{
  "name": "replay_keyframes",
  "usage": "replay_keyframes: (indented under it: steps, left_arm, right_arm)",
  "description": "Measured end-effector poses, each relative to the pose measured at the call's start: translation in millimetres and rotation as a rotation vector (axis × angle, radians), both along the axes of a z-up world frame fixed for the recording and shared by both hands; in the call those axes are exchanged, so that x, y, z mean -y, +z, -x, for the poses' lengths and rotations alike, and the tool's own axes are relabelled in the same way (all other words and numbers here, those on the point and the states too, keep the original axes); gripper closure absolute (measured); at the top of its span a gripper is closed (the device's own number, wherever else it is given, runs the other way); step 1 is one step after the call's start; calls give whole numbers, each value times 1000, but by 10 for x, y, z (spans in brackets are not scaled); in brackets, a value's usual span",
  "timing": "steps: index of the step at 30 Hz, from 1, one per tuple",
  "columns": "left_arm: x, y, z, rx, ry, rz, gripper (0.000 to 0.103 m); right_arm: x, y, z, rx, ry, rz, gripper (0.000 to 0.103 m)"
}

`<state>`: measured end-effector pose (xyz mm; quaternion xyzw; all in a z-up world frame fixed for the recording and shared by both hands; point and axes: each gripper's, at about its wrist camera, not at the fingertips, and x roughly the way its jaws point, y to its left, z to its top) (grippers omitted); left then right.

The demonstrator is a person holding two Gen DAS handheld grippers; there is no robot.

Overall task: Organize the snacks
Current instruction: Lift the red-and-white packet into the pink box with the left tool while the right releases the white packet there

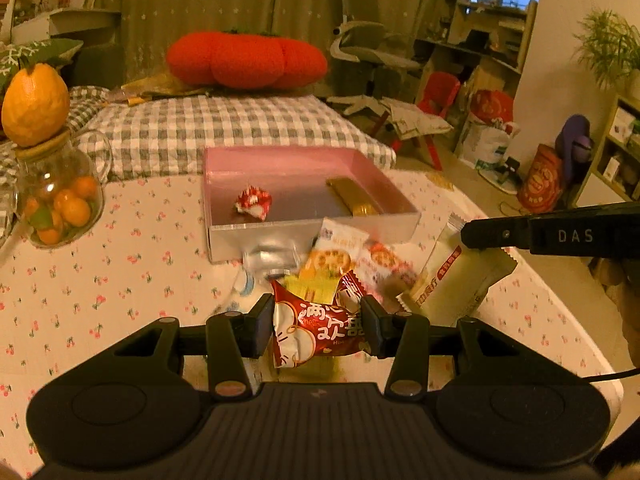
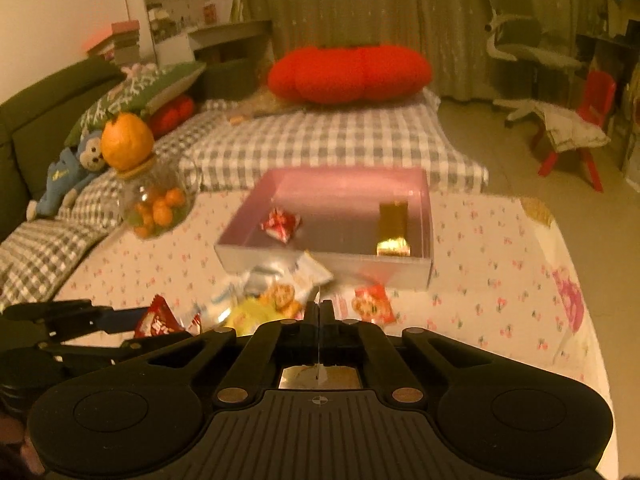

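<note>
Left tongs (image 1: 316, 326): closed on red snack packet (image 1: 316, 330), near the pile.
Right tongs (image 2: 319, 312): pressed together on thin pale wrapper (image 1: 460, 280).
Pink box (image 1: 312, 236): holds two snacks.
Surface (image 1: 120, 280): several packets left; judged early.

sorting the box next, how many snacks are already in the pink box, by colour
red and white wrapped snack: 1
gold bar: 1
total in the pink box: 2
</note>
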<state>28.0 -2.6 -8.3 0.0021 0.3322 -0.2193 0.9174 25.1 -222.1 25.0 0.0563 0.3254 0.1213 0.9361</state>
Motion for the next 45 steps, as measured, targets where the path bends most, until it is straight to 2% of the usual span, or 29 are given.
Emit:
replay_keyframes:
  steps: [4, 11, 19, 29, 37, 45]
  left_arm:
    - [26, 58, -87, 24, 3, -13, 61]
    - [44, 104, -366, 16, 16, -30, 61]
    - [175, 109, -872, 4, 25, -52, 61]
    - [303, -38, -1457, -54, 37, -57, 60]
    - [341, -247, -1836, -142, 47, -41, 60]
    - [518, -213, -1987, -117, 32, -88, 60]
  right_arm:
    - [-10, 128, -114, 34, -16, 8, 103]
    - [-25, 321, -432, 66, -23, 0, 103]
    - [11, 427, -968, 90, -66, -3, 103]
    - [148, 128, -1704, 33, -123, -34, 103]
    - [183, -144, -2076, -22, -151, -33, 103]
    - [132, -301, -2328, -50, -173, 1, 103]
